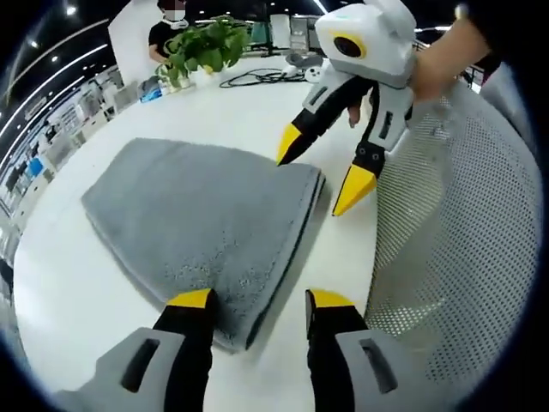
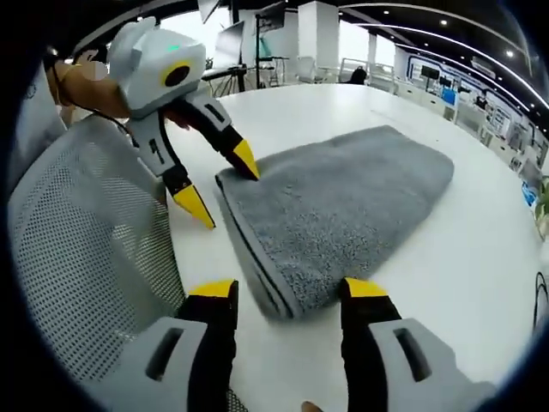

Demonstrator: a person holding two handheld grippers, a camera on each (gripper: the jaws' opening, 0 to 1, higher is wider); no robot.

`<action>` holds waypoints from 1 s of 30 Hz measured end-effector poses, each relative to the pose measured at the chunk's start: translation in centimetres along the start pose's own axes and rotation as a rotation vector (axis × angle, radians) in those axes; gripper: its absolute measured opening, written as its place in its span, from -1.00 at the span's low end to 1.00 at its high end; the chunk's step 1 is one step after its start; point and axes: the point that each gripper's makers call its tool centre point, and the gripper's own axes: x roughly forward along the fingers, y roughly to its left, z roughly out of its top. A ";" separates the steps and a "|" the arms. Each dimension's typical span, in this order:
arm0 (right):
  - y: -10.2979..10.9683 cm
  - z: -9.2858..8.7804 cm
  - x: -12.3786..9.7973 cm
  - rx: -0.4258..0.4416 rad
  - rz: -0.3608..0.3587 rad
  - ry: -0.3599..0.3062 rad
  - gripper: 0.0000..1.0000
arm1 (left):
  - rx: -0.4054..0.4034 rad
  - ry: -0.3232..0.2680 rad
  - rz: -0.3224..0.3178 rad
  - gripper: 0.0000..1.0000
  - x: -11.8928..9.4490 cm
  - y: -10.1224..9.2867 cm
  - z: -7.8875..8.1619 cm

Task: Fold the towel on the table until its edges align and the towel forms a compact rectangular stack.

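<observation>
Seen through the left gripper view: grey terry towel [image 1: 206,227], already folded to several layers, flat on the white table [image 1: 77,292] just beside a white mesh chair back [image 1: 455,249]. Left gripper [image 1: 257,300] parted wide and empty over the near corner of the folded edge, one tip over the cloth, one beyond it. Right gripper [image 1: 322,172] also spread, empty, one tip touching the far corner. Potted plant [image 1: 202,47] and black cables [image 1: 257,77] well apart at the table's far side.

Through the right gripper view: same towel [image 2: 343,215], stacked layers visible along the near edge. Right gripper [image 2: 283,292] wide, straddling that corner; left gripper [image 2: 225,187] open at the other corner.

Probably soft, light, limp, not slippery; best pinched at corners through all layers. No readable writing anywhere.
</observation>
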 end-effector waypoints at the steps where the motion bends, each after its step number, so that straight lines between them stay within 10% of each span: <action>1: -0.1 -0.1 0.0 -0.016 -0.007 0.005 -0.06 | -0.003 -0.003 0.007 -0.21 -0.1 0.2 0.0; 30: -2.0 0.0 0.0 -0.152 -0.036 0.099 -0.61 | 0.176 0.059 0.026 -0.75 -0.7 1.6 0.0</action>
